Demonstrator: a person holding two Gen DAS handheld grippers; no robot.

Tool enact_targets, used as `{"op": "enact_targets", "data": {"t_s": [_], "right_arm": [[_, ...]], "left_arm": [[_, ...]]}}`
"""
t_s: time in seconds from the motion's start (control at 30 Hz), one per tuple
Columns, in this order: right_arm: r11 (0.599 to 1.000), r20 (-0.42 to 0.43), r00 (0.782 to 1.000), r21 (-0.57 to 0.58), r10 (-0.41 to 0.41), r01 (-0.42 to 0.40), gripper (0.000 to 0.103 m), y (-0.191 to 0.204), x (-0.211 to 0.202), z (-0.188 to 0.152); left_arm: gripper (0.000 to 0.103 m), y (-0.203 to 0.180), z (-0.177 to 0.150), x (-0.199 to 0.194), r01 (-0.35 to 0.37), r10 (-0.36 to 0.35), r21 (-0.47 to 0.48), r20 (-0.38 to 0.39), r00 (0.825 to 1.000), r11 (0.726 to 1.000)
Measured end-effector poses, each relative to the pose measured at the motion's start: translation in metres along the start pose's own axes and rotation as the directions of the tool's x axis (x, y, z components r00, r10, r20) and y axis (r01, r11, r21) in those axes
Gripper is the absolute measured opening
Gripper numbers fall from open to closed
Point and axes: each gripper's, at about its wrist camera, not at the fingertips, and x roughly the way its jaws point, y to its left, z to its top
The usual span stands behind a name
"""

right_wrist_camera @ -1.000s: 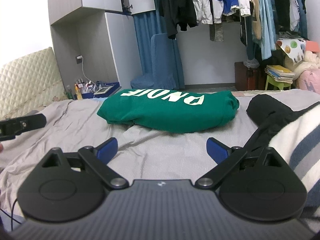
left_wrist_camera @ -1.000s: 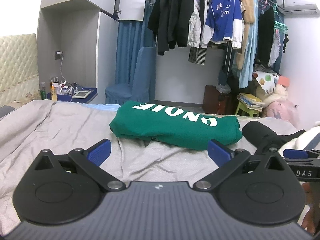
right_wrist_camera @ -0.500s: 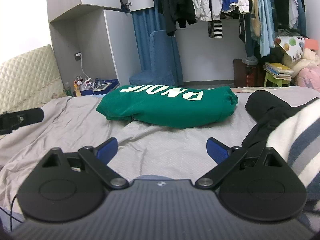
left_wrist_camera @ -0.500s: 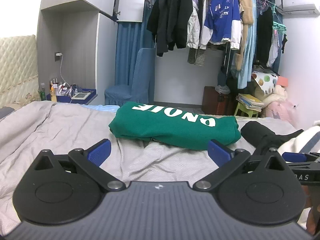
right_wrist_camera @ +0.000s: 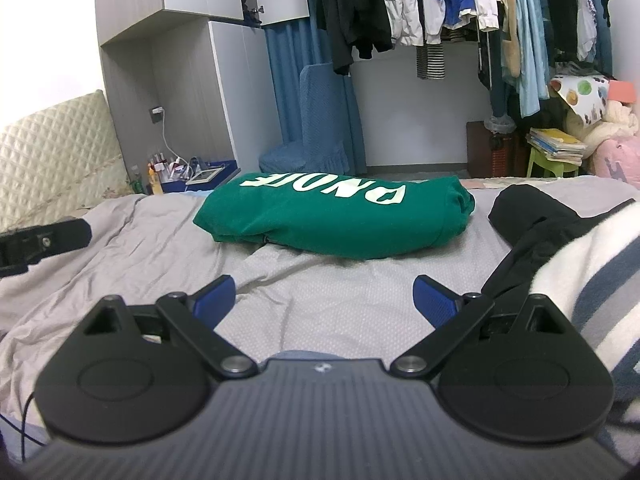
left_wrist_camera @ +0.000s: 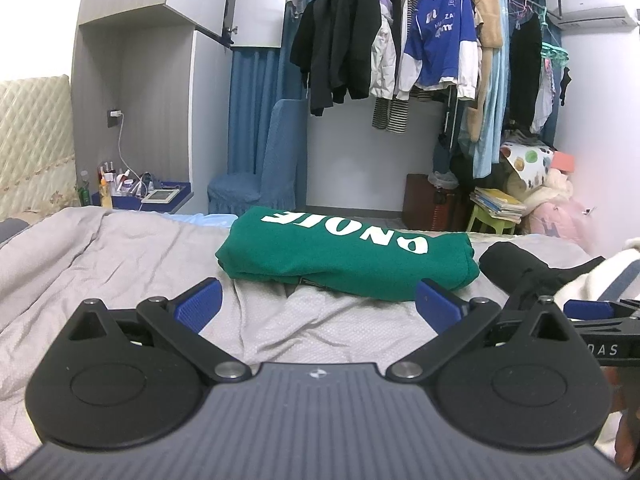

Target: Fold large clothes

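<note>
green sweatshirt (left_wrist_camera: 344, 256) folded on bed; both tools wide open, empty.

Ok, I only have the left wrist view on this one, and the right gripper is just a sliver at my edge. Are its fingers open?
Observer: Yes. In the right wrist view the right gripper has its fingers spread wide, with only the grey bedsheet between them.
Operator: And the striped thing I can barely see beside it?
Observer: It is a white garment with blue-grey stripes that fills the right side of that view. It lies against the black garment, close beside the right finger. I cannot tell whether it touches the finger.
</note>
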Motion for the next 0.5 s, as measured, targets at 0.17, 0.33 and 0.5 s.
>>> {"op": "enact_targets", "data": {"t_s": [0.17, 0.33, 0.5], "right_arm": [[1.000, 0.005, 1.000, 0.000, -0.004, 0.004, 0.097, 0.0000, -0.0019, 0.0018], [1.000, 0.006, 1.000, -0.004, -0.002, 0.002, 0.097, 0.0014, -0.0020, 0.0027], [1.000, 0.007, 1.000, -0.007, 0.000, 0.001, 0.097, 0.0033, -0.0033, 0.0018]], "left_arm": [[0.103, -0.0001, -0.0002, 0.0000, 0.000, 0.000, 0.001, -0.001, 1.000, 1.000], [0.103, -0.0010, 0.0012, -0.0013, -0.007, 0.007, 0.001, 0.002, 1.000, 1.000], [0.103, -0.0006, 0.0016, -0.0020, -0.009, 0.009, 0.006, 0.002, 1.000, 1.000]]}}
